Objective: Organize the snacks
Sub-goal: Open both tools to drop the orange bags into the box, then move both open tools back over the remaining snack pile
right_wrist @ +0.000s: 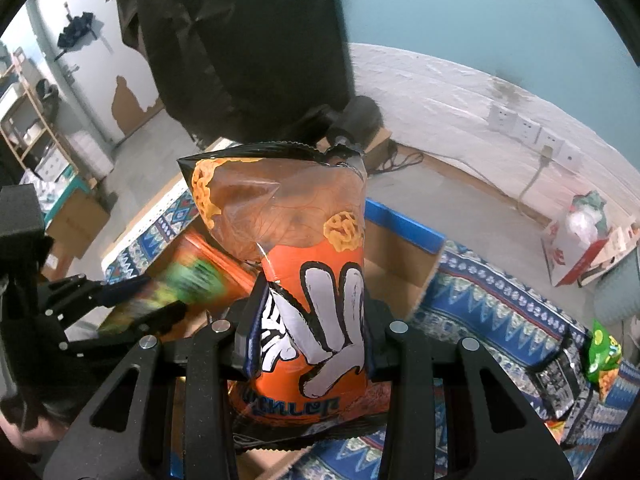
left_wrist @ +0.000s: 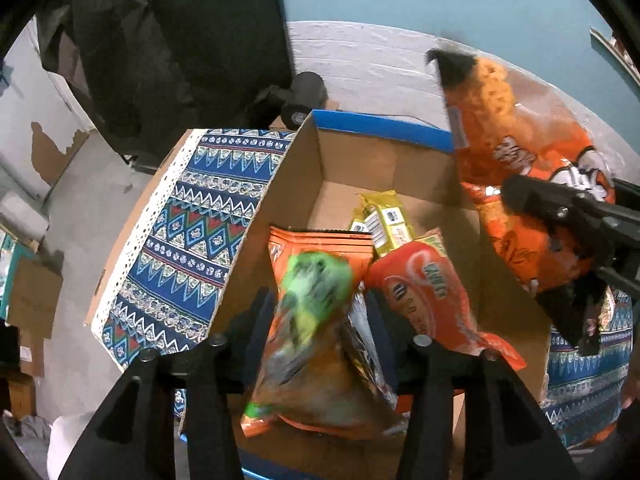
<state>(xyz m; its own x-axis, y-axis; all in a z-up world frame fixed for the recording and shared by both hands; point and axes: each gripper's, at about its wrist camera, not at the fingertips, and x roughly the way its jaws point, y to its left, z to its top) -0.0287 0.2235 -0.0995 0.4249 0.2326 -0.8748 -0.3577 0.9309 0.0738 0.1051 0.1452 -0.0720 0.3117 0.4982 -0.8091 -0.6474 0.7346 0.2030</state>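
My left gripper (left_wrist: 316, 320) is shut on a green and orange snack bag (left_wrist: 308, 312) and holds it over the open cardboard box (left_wrist: 352, 168). Inside the box lie an orange bag (left_wrist: 424, 292), a flat orange packet (left_wrist: 320, 248) and a yellow packet (left_wrist: 384, 220). My right gripper (right_wrist: 310, 320) is shut on an orange chip bag with a white hand print (right_wrist: 304, 280), held upright above the box's right side. That bag (left_wrist: 520, 168) and the right gripper (left_wrist: 568, 216) also show in the left wrist view. The left gripper with its blurred bag (right_wrist: 172, 288) shows in the right wrist view.
The box stands on a blue patterned cloth (left_wrist: 192, 240) on a low surface. A green snack bag (right_wrist: 604, 356) and a dark packet (right_wrist: 556, 376) lie on the cloth (right_wrist: 500, 304) at right. A red and white carton (right_wrist: 580, 248) stands on the floor. A dark cloth-covered object (right_wrist: 240, 48) stands behind.
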